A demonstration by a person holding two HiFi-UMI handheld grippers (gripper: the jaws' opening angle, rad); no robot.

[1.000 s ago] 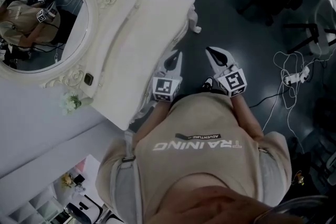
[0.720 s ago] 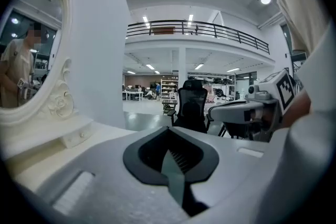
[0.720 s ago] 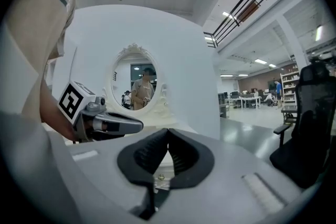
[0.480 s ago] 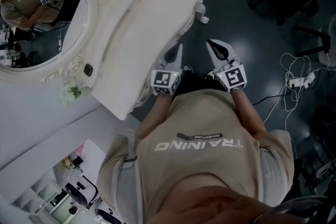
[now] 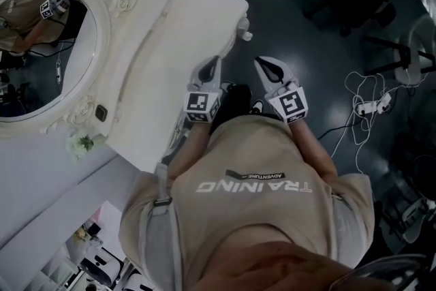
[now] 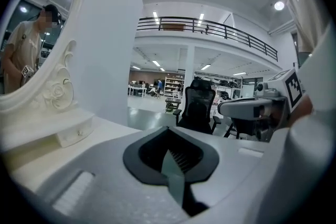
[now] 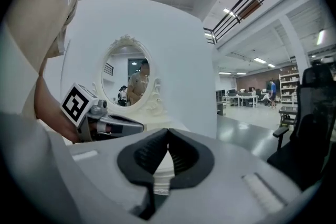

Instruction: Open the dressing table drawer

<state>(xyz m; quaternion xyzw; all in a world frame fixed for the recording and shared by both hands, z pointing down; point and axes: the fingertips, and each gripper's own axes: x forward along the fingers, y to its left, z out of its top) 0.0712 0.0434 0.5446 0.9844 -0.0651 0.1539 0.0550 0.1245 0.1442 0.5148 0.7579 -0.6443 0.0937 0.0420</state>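
Evidently the approach is in hand: the drawer, presumably hidden under the front edge of the surface (image 5: 177, 58), is unopened. The left tool (image 5: 213, 62), beside that edge, and the right tool (image 5: 261, 65) are clenched, empty; its handle must next be gripped.

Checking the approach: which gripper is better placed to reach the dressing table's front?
Probably the left. The left gripper sits right beside the front edge of the dressing table; the right gripper is farther out over the dark floor. Both have their jaws shut.
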